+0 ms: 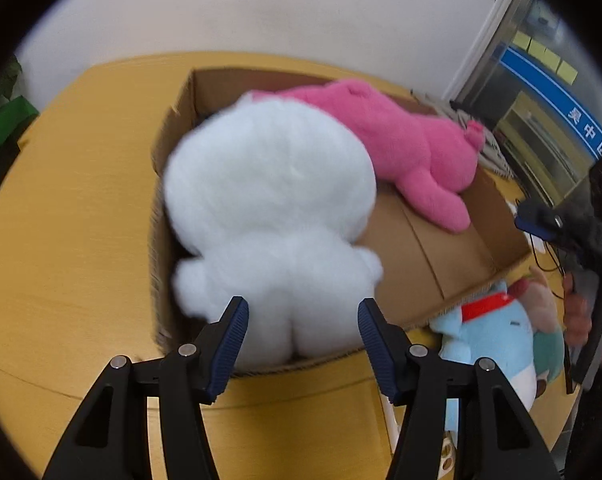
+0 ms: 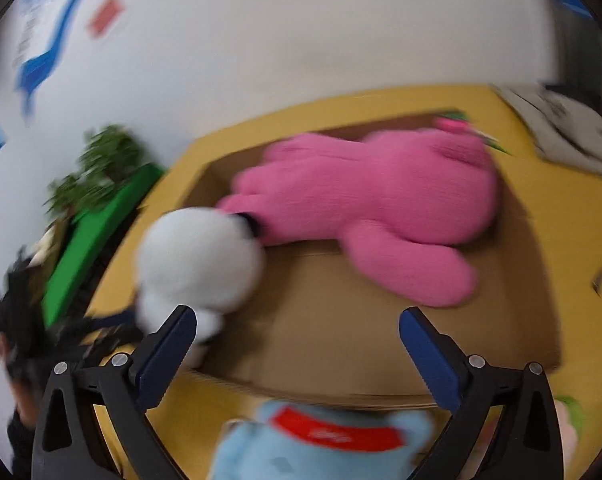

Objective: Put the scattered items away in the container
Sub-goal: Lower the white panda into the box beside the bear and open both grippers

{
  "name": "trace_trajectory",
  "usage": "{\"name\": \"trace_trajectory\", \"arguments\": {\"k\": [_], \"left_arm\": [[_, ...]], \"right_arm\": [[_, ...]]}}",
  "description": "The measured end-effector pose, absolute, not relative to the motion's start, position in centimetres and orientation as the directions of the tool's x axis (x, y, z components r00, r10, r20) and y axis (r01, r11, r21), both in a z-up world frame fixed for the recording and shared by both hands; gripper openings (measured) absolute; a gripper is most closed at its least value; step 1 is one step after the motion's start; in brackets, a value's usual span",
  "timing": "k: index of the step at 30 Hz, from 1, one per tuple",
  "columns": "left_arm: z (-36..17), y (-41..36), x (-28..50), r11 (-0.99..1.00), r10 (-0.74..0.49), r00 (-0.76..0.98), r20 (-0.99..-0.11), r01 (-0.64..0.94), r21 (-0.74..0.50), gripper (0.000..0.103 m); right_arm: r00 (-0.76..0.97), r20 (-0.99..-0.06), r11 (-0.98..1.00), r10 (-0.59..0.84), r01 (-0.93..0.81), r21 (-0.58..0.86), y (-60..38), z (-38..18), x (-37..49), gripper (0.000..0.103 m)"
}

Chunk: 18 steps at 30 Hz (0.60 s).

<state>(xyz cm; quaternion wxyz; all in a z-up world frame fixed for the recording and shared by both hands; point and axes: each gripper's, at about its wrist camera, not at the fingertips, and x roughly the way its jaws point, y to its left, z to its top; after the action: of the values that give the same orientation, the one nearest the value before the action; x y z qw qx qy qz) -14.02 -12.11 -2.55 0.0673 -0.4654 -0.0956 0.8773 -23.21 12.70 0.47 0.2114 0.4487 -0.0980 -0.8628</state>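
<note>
We judge the white plush (image 1: 273, 208) to be just delivered: it sits in the box (image 1: 453, 264) at the left of the left wrist frame, its bottom against the near wall, and our left gripper (image 1: 303, 332) stands wide open right before it, holding nothing. The pink plush (image 1: 405, 148) lies across the far right of the box, touching the white one near the frame's centre.

Our right gripper (image 2: 297, 344) is also spread wide and empty, above the near edge of the box. At the bottom centre of the right wrist frame, just outside the box wall, lies the blue plush (image 2: 325, 448) with a red band. That looks like the next item. We think the move calls for dropping the right gripper onto it, closing on its soft body, then lifting it over the wall into the bare floor of the box at lower right. The right view is blurred, so finer detail escapes us.

The table (image 1: 73, 208) is yellow wood. Behind it stands a white wall (image 1: 261, 8); a plant (image 2: 101, 164) shows at middle left of the right wrist frame, and papers (image 2: 569, 132) lie at upper right.
</note>
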Motion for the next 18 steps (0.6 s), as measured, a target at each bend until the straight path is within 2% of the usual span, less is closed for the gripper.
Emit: {"name": "trace_trajectory", "arguments": {"k": [2,4,11,15,18], "left_arm": [[-2.6,-11.6,-13.6,-0.984,0.164,-0.572,-0.804,-0.035,-0.176,0.058],[-2.5,-11.6,-13.3,-0.985,0.157,-0.577,-0.801,-0.039,-0.166,0.058],[-2.2,-13.2,-12.5,-0.985,0.151,-0.567,-0.810,-0.020,-0.170,0.058],[-1.8,-13.6,-11.3,-0.984,0.161,-0.561,-0.812,-0.025,-0.178,0.058],[-0.8,-13.3,-9.3,-0.982,0.166,-0.592,-0.789,-0.023,-0.190,0.061]], "right_arm": [[-0.464,-0.786,-0.913,-0.408,0.188,0.362,13.9,-1.7,-24.6,0.103],[-0.450,-0.829,-0.943,-0.332,0.148,0.298,13.9,-3.7,-24.6,0.102],[-0.508,-0.835,-0.957,-0.214,0.280,0.075,12.1,-4.0,-19.6,0.100],[-0.523,-0.814,-0.956,-0.251,0.263,0.126,13.7,-3.7,-18.4,0.099],[-0.571,-0.753,-0.939,-0.327,0.286,0.191,16.1,-1.6,-16.8,0.102]]}}
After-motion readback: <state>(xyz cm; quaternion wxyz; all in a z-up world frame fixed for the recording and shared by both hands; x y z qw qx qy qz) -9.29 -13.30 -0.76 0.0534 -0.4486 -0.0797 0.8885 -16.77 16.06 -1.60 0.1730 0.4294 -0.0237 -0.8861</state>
